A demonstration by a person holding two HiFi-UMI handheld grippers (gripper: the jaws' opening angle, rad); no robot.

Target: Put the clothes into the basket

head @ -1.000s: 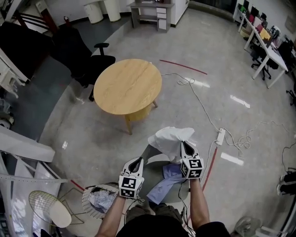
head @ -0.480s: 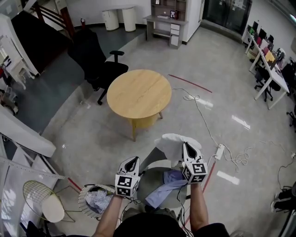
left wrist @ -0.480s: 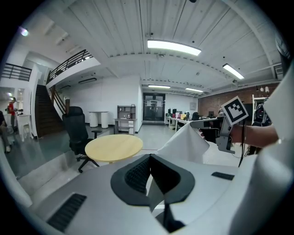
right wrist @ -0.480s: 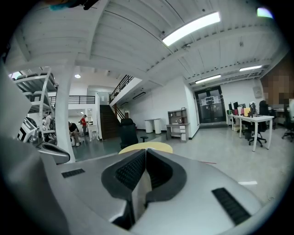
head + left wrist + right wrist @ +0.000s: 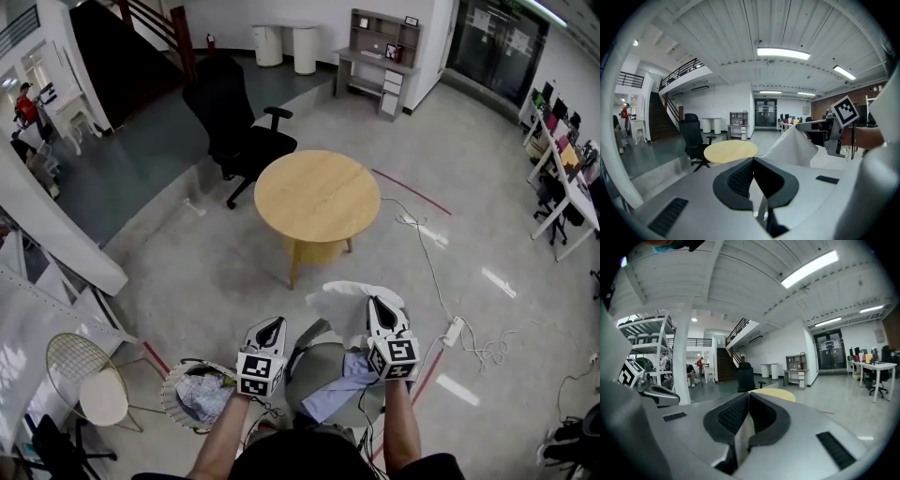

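Room is big: a round table (image 5: 317,192) in the middle of the floor, a black office chair (image 5: 236,117) behind it. Near the person's feet stands a grey stool (image 5: 314,364), and left of it a basket (image 5: 169,401) w/ some clothes already inside.

White cloth (image 5: 342,302) is the biggest task item. It hangs in the air above the stool, not yet in the basket, which is lower and to the left. It looks light, soft and floppy, so I think it will sag and swing; a grip on one bunched edge seems enough, and it is not fragile. A blue shirt (image 5: 333,382) lies across the stool, one part hanging over the edge. Probably same handling: pinch a fold near the middle so less of it drags.

R gripper (image 5: 375,304) is clenched on the white cloth; a pale strip of fabric shows btw its pads in its own view. L gripper (image 5: 273,325) is closed too, w/ nothing seen in it. Both forearms reach forward side by side, grippers pointing nearly level, R a bit further ahead
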